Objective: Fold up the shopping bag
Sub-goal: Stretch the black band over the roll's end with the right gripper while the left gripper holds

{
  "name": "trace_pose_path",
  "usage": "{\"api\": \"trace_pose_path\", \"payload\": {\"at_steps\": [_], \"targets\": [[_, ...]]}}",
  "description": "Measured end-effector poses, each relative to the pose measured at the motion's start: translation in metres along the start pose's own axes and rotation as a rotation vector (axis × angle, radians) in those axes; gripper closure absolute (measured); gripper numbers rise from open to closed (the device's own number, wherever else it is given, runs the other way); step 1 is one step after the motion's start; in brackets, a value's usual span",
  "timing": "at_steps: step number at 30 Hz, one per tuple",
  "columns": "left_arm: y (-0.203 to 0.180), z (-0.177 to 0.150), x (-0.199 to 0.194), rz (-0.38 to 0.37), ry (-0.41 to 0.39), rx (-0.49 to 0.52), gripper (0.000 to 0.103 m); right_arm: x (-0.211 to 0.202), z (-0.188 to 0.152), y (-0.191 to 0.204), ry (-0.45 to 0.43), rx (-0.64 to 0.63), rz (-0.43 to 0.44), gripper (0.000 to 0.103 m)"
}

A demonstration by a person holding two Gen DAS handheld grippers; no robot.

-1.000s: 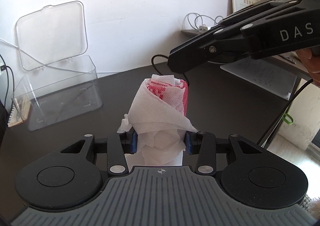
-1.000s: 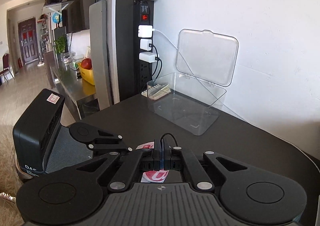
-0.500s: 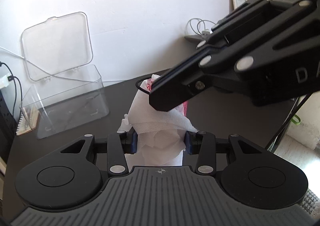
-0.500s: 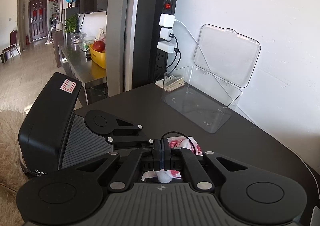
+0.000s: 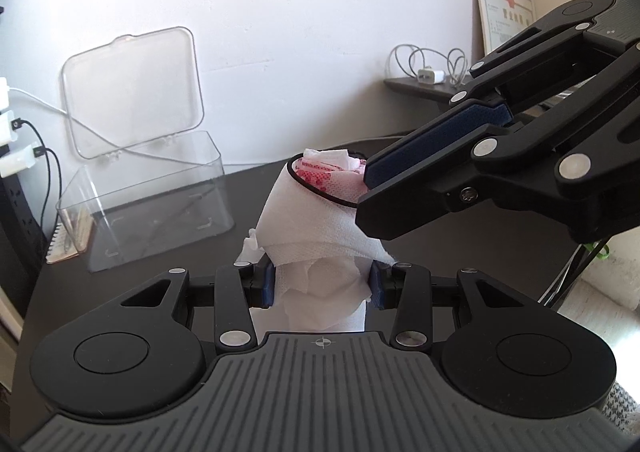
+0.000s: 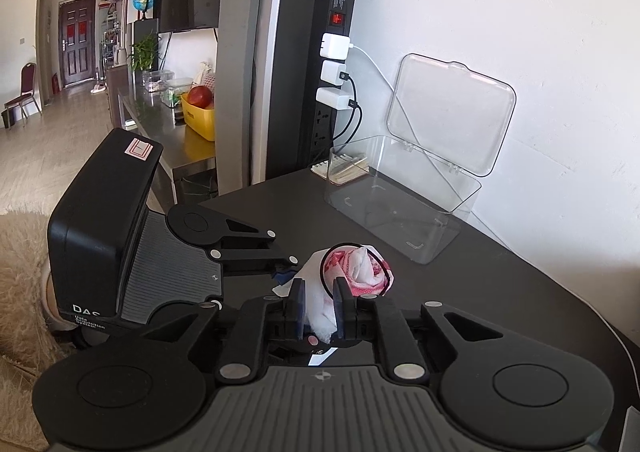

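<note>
The shopping bag [image 5: 320,220] is rolled into a white bundle with red-patterned cloth showing at its top. It stands upright above the dark table [image 5: 460,252], and my left gripper [image 5: 322,280] is shut on its lower part. A thin black elastic band [image 5: 316,191] loops around the top of the roll [image 6: 360,272]. My right gripper [image 6: 320,292] comes in from the right at the top edge [image 5: 364,192]. Its jaws are opening, with white cloth of the roll between them and one finger at the band [image 6: 352,245].
A clear plastic box [image 5: 152,204] with its lid up stands against the white wall at the back left [image 6: 400,212], with a notebook [image 5: 60,248] beside it. A black power-strip tower [image 6: 332,72] with white chargers rises past the table's corner. Cables hang near the wall.
The right gripper moved in from above the roll to its top edge, carrying the black band over it. Its jaws, earlier shut on the band, have parted. The left gripper kept its grip.
</note>
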State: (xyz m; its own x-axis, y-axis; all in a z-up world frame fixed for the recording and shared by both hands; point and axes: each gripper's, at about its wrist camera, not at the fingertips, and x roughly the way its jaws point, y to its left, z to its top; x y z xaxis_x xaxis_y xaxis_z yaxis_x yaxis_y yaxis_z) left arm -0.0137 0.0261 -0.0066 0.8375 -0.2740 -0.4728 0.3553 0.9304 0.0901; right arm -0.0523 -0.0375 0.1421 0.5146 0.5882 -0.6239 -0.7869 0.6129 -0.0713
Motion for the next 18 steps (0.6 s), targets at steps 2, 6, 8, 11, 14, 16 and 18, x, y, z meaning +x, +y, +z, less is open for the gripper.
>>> {"api": "trace_pose_path", "payload": {"at_steps": [2,6,8,11,14,16,18], "targets": [[0.002,-0.002,-0.002,0.001,-0.007,0.003,0.059,-0.007,-0.001,-0.006,-0.022,0.039,-0.007,0.077],[0.003,-0.005,-0.006,0.015,-0.013,-0.001,0.059,-0.021,-0.004,-0.026,-0.102,0.163,-0.081,0.076],[0.001,-0.005,-0.006,0.021,-0.016,0.013,0.059,-0.022,-0.007,-0.026,-0.123,0.176,-0.058,0.076],[-0.003,-0.005,-0.006,0.032,-0.032,0.053,0.059,-0.017,-0.009,-0.021,-0.117,0.17,-0.023,0.076],[-0.008,-0.006,-0.008,0.038,-0.055,0.104,0.059,-0.014,-0.008,-0.019,-0.111,0.162,0.0,0.076],[-0.011,-0.007,-0.011,0.037,-0.067,0.124,0.059,-0.012,-0.007,-0.021,-0.106,0.175,0.03,0.076],[-0.014,-0.008,-0.014,0.041,-0.084,0.148,0.059,-0.01,-0.006,-0.023,-0.093,0.183,0.052,0.076]]}}
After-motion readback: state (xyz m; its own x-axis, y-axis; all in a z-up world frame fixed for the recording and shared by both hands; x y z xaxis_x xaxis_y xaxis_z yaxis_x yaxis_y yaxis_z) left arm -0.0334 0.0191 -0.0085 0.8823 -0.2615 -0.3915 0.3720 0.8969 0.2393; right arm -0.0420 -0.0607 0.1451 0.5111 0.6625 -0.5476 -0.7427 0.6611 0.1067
